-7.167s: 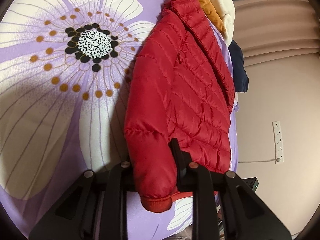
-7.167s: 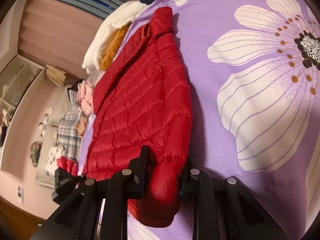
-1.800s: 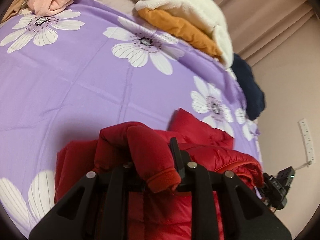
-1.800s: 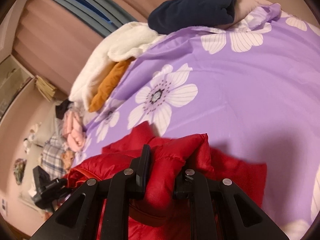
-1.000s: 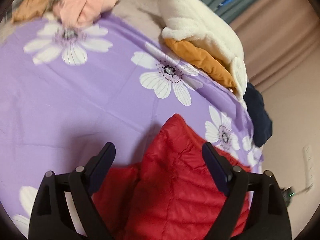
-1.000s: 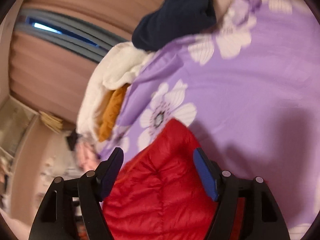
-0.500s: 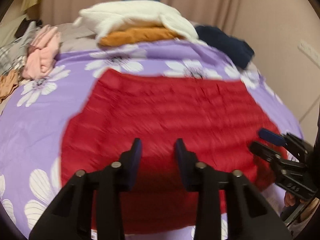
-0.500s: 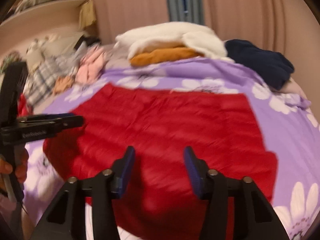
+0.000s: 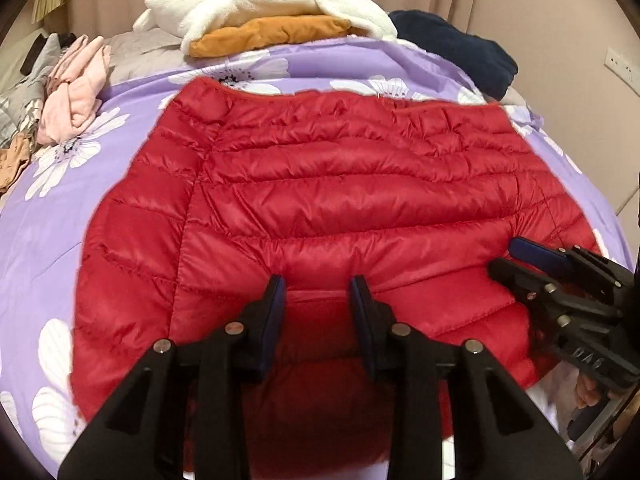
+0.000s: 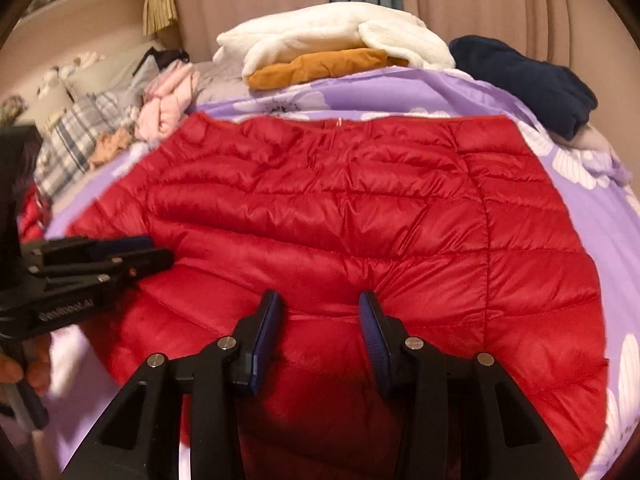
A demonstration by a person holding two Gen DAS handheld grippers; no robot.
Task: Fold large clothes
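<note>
A red quilted down jacket (image 9: 340,184) lies spread flat on the purple flowered bedspread (image 9: 40,220), sleeves tucked out of sight. My left gripper (image 9: 318,284) pinches the jacket's near edge left of centre. Fabric puckers between its pads, and its jaws are opening slightly. My right gripper (image 10: 320,300) is shut on the same near edge of the jacket (image 10: 340,200), further right. Each gripper shows in the other's view: the right gripper (image 9: 504,258) at the right edge, the left gripper (image 10: 160,250) at the left edge.
Behind the jacket lie a white fleece (image 9: 260,0) on an orange garment (image 9: 272,34), a navy garment (image 9: 452,48) at the right and pink clothes (image 9: 76,80) at the left. A plaid pillow (image 10: 72,140) sits far left. A wall (image 9: 580,80) borders the bed's right side.
A second ago both grippers hovered wide open over the jacket. They have since rolled level, dropped to its near edge and closed on the fabric.
</note>
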